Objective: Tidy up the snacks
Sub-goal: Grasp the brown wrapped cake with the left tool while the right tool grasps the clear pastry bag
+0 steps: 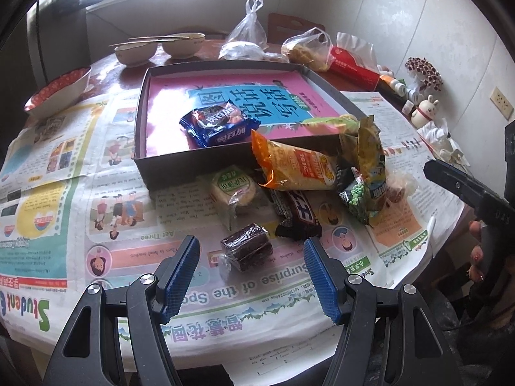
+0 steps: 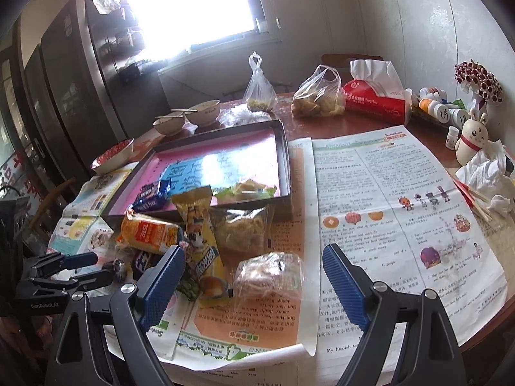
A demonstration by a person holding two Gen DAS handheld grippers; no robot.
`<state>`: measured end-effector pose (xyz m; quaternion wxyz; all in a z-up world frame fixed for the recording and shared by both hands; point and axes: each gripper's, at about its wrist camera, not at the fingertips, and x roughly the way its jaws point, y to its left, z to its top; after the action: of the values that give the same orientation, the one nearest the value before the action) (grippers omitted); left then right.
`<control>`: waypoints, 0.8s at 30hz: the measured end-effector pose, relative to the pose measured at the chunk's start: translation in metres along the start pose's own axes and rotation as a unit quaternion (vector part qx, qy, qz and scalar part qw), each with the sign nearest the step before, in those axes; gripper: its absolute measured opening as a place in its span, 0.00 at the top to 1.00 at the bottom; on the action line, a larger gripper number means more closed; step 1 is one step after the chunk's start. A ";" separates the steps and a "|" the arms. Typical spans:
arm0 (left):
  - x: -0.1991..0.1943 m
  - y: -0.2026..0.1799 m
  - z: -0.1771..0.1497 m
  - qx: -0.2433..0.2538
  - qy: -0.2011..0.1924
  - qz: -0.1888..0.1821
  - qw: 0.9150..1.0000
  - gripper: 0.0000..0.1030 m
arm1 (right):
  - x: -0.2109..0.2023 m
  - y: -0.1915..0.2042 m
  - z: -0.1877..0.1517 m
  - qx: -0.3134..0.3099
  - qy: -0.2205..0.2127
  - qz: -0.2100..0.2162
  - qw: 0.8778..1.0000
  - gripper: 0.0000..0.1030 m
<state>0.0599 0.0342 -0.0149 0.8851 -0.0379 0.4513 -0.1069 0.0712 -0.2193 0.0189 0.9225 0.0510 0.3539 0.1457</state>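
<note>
A shallow dark box [image 1: 193, 164] lined with a pink book cover sits on the newspaper and holds blue snack packets [image 1: 219, 125]. A pile of snacks lies in front of it: an orange packet [image 1: 296, 167], a round pastry [image 1: 233, 188], a black chocolate bar [image 1: 297, 215] and a green pea packet [image 1: 357, 199]. My left gripper [image 1: 251, 257] is open, with a dark wrapped cake [image 1: 246, 246] lying between its fingertips, untouched. My right gripper [image 2: 254, 273] is open around a clear-wrapped pastry [image 2: 268, 276], beside a tall yellow packet [image 2: 201, 234].
Bowls [image 1: 161, 48] with chopsticks, a red dotted bowl [image 1: 58, 93], plastic bags [image 2: 317, 96], a red tissue pack [image 2: 376, 99], bottles and a rabbit figure [image 2: 473, 141] ring the far side of the table. Crumpled tissue [image 2: 482, 167] lies right. The table edge is near.
</note>
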 end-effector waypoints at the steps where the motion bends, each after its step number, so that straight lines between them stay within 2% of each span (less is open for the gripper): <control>1: 0.001 0.000 0.000 -0.002 -0.001 0.004 1.000 0.33 | 0.001 0.000 -0.001 0.001 0.001 0.001 1.000 0.16; 11: 0.009 0.000 -0.002 -0.009 0.004 0.014 1.000 0.33 | 0.008 -0.007 -0.015 0.009 0.021 -0.011 1.000 0.16; 24: 0.017 0.002 -0.002 -0.023 0.001 -0.007 1.000 0.34 | 0.028 -0.013 -0.020 0.017 0.042 -0.021 0.999 0.16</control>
<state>0.0681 0.0326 -0.0296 0.8826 -0.0617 0.4546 -0.1029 0.0804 -0.2237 -0.0162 0.9086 0.0528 0.3957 0.1227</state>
